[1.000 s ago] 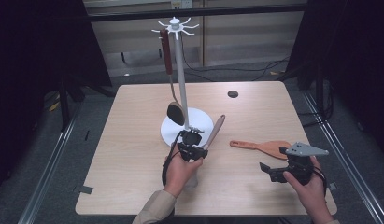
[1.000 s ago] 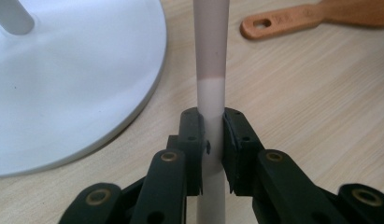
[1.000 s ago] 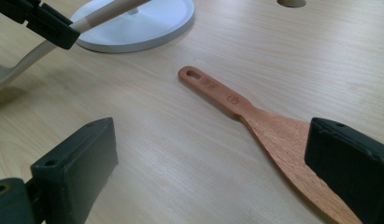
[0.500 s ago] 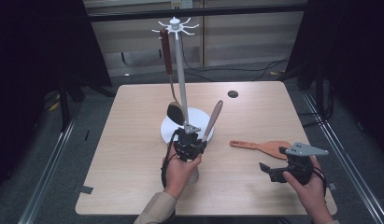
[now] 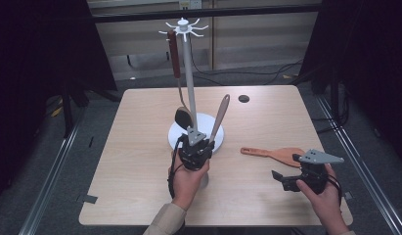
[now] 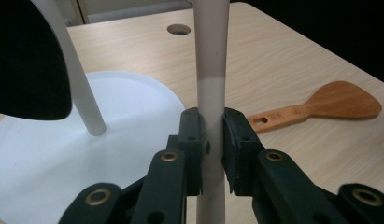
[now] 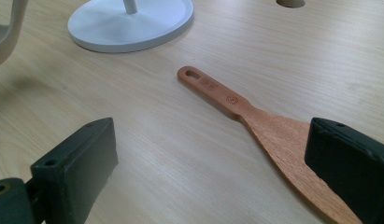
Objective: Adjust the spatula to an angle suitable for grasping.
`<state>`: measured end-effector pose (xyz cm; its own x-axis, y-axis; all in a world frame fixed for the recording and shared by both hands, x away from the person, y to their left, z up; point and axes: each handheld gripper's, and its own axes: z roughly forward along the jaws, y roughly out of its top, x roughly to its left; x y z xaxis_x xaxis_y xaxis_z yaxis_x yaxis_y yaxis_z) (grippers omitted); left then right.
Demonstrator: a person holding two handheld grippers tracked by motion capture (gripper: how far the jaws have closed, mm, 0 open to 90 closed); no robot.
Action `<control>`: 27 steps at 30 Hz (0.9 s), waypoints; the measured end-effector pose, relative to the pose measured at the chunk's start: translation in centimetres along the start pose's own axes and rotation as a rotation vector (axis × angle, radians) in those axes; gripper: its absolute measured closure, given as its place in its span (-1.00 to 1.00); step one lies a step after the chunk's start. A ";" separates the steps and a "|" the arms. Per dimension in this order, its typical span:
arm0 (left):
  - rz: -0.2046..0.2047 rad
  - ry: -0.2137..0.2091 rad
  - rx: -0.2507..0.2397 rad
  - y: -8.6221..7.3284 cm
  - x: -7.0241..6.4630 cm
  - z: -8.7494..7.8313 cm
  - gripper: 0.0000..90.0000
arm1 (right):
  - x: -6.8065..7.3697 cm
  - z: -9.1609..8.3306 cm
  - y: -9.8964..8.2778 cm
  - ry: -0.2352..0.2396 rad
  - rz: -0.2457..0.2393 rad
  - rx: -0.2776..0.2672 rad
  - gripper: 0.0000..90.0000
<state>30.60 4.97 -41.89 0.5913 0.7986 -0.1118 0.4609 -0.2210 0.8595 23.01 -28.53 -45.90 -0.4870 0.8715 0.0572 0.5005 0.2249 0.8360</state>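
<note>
My left gripper (image 5: 196, 147) (image 6: 213, 126) is shut on the pale shaft of a long utensil (image 5: 219, 115) (image 6: 211, 46). It holds the utensil nearly upright, brown handle end on top, beside the white stand (image 5: 189, 73). A dark ladle (image 5: 183, 116) with a brown handle hangs from the stand's top hooks, and its bowl (image 6: 26, 60) looms at the left of the left gripper view. A wooden spatula (image 5: 274, 154) (image 7: 236, 105) (image 6: 320, 105) lies flat on the table. My right gripper (image 5: 286, 178) (image 7: 213, 154) hovers open, its jaws either side of the blade end.
The stand's round white base (image 5: 174, 134) (image 6: 133, 107) (image 7: 129, 23) sits mid-table, just behind my left hand. A round cable hole (image 5: 244, 98) (image 6: 179, 29) lies near the table's far edge. Dark floor and metal rails surround the table.
My left gripper has risen slightly and swung the held utensil from a low slant to almost upright. The right gripper and the spatula have stayed put.
</note>
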 end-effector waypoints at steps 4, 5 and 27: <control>0.008 0.017 -0.040 0.1 0.1 -0.6 0.75 | 0.1 0.1 0.0 0.002 -0.003 0.003 -0.96; 0.005 0.022 -0.063 0.1 0.1 -0.7 0.75 | 0.1 0.1 0.0 0.002 -0.003 0.003 -0.96; -0.012 0.035 -0.245 0.7 0.3 -2.7 0.75 | 0.4 1.0 0.5 0.022 -0.015 0.006 -0.96</control>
<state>29.25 6.56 -39.95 0.5617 0.8201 -0.1090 0.2907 -0.0723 0.9541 23.77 -27.65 -46.01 -0.5102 0.8582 0.0568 0.4974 0.2405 0.8335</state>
